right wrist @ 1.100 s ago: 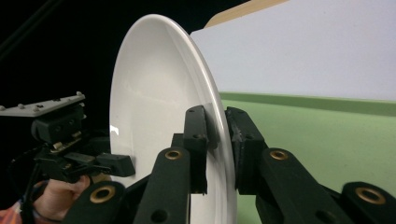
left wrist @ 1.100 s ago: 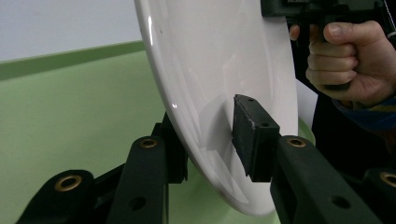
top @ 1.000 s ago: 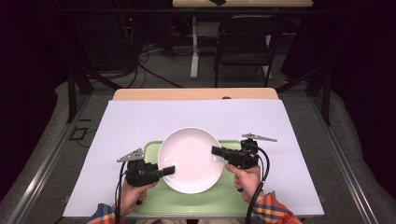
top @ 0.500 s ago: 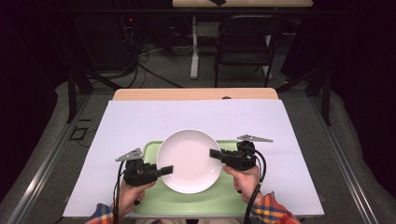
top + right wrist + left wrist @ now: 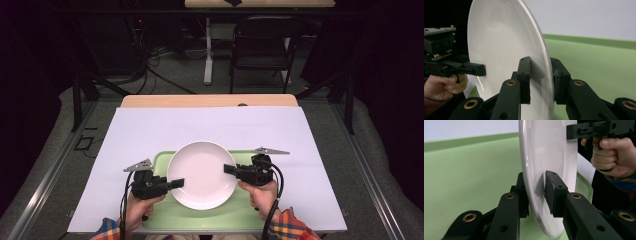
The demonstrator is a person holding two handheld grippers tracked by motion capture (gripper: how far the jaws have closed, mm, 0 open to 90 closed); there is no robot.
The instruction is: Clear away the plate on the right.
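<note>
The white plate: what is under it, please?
Under the white plate lies a green tray on white table paper. Both grippers, left and right, clamp its rim. The tray's middle is covered.

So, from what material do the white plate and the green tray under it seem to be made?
The plate looks like glazed ceramic or porcelain: a smooth, glossy white surface with bright highlights along the rim, though hard melamine cannot be excluded. The tray looks like plastic: an even pale green with a matte, faintly textured surface, a raised rim and rounded corners.
</note>
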